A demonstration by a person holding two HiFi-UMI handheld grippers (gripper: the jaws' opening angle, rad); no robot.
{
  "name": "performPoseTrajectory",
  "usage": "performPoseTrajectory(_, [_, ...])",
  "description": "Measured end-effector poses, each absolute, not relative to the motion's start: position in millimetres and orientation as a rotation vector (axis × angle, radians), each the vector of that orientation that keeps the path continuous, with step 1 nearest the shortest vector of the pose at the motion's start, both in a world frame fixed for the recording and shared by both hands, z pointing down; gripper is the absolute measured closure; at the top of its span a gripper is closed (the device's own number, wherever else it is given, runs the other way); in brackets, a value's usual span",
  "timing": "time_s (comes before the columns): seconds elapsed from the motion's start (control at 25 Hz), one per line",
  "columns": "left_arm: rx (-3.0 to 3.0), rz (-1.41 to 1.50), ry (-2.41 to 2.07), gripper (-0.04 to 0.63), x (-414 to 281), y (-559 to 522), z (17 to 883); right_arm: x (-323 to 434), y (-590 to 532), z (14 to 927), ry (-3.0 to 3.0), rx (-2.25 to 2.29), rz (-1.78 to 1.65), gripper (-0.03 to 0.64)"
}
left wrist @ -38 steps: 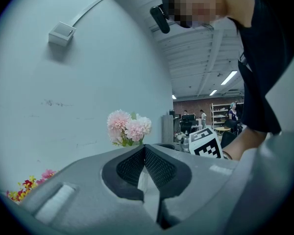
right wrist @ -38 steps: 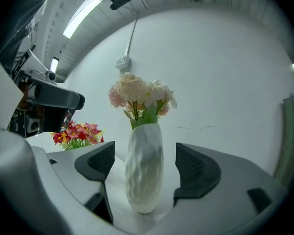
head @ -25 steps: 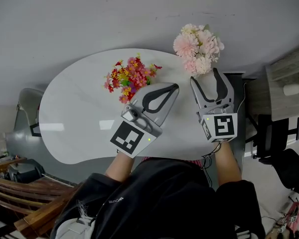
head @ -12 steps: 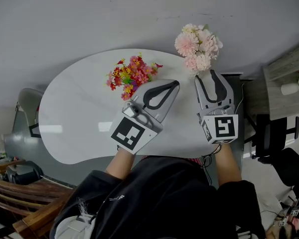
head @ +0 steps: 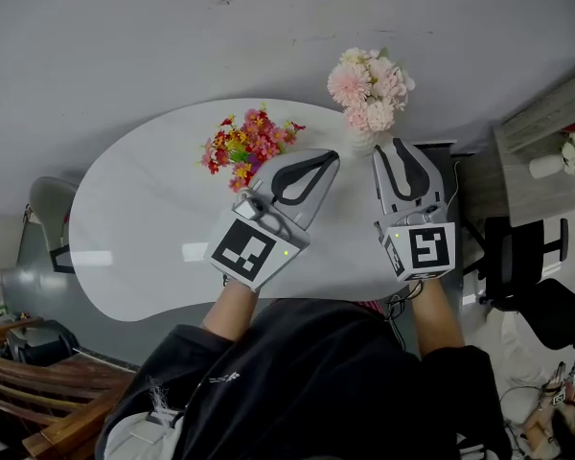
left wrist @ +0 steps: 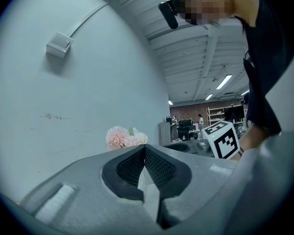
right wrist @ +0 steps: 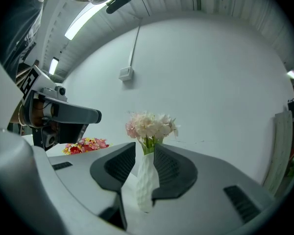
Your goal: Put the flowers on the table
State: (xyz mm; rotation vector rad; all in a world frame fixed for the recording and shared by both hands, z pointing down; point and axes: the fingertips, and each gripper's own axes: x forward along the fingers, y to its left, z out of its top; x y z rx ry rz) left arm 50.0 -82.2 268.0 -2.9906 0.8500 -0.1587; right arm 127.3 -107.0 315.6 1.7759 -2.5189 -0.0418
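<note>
**Inspector:** Left side first.

**Observer:** The left gripper (head: pixel 332 155) was shut, tips together with nothing between them, and held over the table (head: pixel 144 218). Just beyond it a loose red bunch (head: pixel 244 142) lay on the tabletop. No container showed under it.

**Inspector:** And the change?

**Observer:** The right gripper (right wrist: pixel 144 150) had just been closing. Its pads sat against both sides of the white vase (right wrist: pixel 146 185), near the neck. I judged the grip made, so carrying could begin.

**Inspector:** Contents?

**Observer:** Pink flowers (right wrist: pixel 151 125), upright in the vase, at the table's far right edge. Whether the base was clear of the surface I could not tell.
</note>
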Motion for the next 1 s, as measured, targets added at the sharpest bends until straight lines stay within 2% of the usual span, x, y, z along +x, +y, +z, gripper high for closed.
performPoseTrajectory(0.56, [-2.962, -0.133, 0.833, 0.591, 45.0, -79.8, 256.4, 117.9, -92.3, 296.6, -2.555, 1.759, 0.006, 0.585])
performPoseTrajectory(1.0, [-2.903, -0.185, 0.836, 0.591, 23.8, -72.8, 254.1, 87.9, -69.9, 277.0, -2.629, 1.649, -0.047, 0.606])
